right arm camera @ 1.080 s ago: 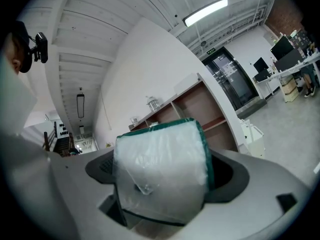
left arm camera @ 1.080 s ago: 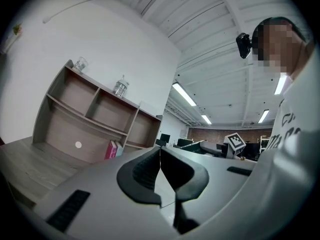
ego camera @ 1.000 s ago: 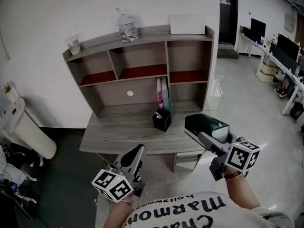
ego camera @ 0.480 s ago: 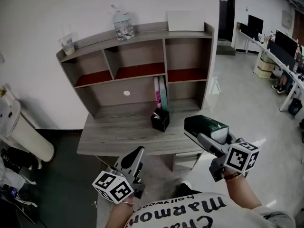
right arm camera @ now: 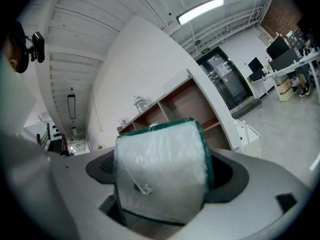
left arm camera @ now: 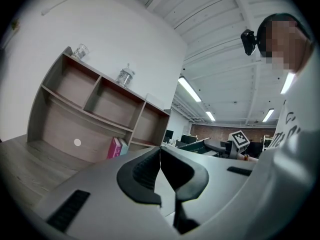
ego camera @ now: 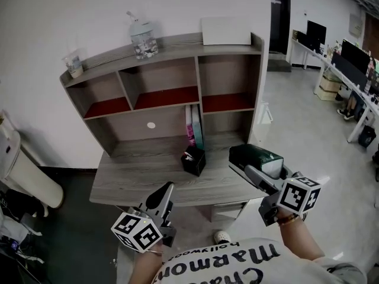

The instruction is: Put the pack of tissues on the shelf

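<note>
The left gripper (ego camera: 164, 195) hangs low before the desk (ego camera: 127, 179), jaws pressed together on nothing; beyond it stands the shelf (ego camera: 166, 76) with three red-floored compartments; the right gripper (ego camera: 253, 169) is clamped on the pack of tissues (ego camera: 260, 154), held in the air off the desk's right corner, well short of the shelf; this reads as the carry step, and next the pack must go forward and up into a compartment before release; it is a soft block in dark green wrap, its end seemingly clear film over white.
</note>
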Demonstrator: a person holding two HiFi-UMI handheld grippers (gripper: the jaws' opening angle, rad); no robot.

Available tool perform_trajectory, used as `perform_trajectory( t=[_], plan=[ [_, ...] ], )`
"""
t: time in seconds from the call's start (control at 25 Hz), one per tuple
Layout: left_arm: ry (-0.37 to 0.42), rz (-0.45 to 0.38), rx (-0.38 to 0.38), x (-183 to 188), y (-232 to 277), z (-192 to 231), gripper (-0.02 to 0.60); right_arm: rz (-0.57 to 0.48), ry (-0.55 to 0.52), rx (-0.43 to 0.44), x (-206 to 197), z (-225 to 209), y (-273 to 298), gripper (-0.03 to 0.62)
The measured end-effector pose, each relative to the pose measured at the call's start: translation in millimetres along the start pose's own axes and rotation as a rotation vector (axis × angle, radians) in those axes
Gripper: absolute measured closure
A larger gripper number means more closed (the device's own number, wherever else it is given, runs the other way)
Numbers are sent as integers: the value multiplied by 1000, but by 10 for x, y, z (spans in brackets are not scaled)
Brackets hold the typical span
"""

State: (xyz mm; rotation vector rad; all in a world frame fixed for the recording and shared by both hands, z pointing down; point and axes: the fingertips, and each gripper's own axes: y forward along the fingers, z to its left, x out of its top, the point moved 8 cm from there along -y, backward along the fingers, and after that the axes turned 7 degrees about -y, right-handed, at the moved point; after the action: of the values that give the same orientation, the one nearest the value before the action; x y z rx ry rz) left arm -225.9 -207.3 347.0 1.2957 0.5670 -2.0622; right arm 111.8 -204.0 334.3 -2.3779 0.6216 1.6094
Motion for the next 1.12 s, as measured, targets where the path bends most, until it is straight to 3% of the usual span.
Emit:
perform_trajectory(
  t=[0.56,1.12],
  plan=[
    [7,-70,53,290,861,404,564,-11,-27,74,501,-701,911,102],
    [18,-70,148,210,1370,706,564,-50,-106,127,760,-1285,1529,102]
  ],
)
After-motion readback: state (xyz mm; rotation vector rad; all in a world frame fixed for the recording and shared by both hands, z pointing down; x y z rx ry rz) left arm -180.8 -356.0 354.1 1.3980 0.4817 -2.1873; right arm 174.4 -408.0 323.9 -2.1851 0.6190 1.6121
